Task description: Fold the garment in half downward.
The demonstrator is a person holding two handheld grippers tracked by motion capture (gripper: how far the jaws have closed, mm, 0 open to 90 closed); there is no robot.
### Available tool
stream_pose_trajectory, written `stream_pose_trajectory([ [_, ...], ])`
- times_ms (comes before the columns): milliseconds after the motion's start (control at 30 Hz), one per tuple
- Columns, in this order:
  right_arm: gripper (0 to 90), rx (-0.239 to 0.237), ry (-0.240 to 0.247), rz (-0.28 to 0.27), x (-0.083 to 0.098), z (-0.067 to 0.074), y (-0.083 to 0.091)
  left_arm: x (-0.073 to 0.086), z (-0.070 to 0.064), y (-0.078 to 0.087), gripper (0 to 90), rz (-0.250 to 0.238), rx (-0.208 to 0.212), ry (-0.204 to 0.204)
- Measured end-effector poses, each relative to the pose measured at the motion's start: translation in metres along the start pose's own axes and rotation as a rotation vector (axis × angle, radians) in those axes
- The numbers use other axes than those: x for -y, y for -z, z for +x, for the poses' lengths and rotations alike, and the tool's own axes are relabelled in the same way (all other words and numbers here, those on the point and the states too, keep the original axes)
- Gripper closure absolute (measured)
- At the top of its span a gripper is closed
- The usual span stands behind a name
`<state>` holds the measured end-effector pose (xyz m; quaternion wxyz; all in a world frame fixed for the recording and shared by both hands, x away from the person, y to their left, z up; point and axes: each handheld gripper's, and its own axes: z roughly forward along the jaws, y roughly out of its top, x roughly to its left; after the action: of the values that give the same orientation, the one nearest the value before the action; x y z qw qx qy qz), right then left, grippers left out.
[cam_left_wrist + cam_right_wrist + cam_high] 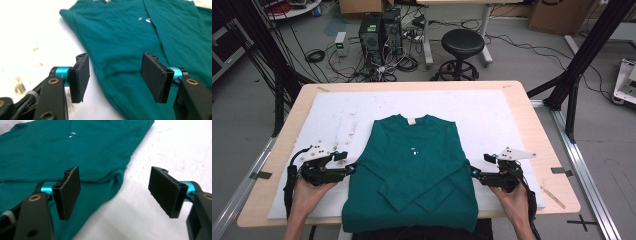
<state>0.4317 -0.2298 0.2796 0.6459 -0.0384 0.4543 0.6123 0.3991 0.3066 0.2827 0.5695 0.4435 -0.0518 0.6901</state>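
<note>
A dark green long-sleeved shirt [412, 165] lies flat on the white board, its sleeves folded in across the body. My left gripper [348, 166] hovers at the shirt's left edge, held in a hand. In the left gripper view the left gripper [115, 75] is open above the shirt [120, 37], nothing between its pads. My right gripper [477, 170] hovers at the shirt's right edge. In the right gripper view the right gripper [115, 192] stands open over the shirt's edge [75, 150] and the white board, its pads bare.
The white board [492, 115] covers a wooden table [532, 125]. Behind the table stand a black stool [462, 47] and computer towers [379, 32] amid cables. Black frame posts [582, 55] rise at the right and left.
</note>
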Motion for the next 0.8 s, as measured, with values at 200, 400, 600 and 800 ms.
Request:
stream_pose_trajectory([
  [200, 19.7, 0.017, -0.007, 0.039, -0.007, -0.008, -0.024, -0.017, 0.008, -0.012, 29.3, 0.031, -0.028, -0.021],
  [400, 20.1, 0.042, 0.001, 0.027, -0.012, -0.009, -0.035, -0.035, 0.021, -0.022, 27.3, 0.032, -0.008, 0.003],
  [600, 23.3, 0.051, -0.008, 0.03, -0.014, -0.015, -0.043, -0.057, 0.037, -0.041, 27.3, 0.052, 0.016, 0.02],
  [800, 23.4, 0.038, -0.04, 0.026, -0.017, -0.021, -0.055, -0.078, 0.039, -0.063, 27.3, 0.061, 0.001, -0.012],
])
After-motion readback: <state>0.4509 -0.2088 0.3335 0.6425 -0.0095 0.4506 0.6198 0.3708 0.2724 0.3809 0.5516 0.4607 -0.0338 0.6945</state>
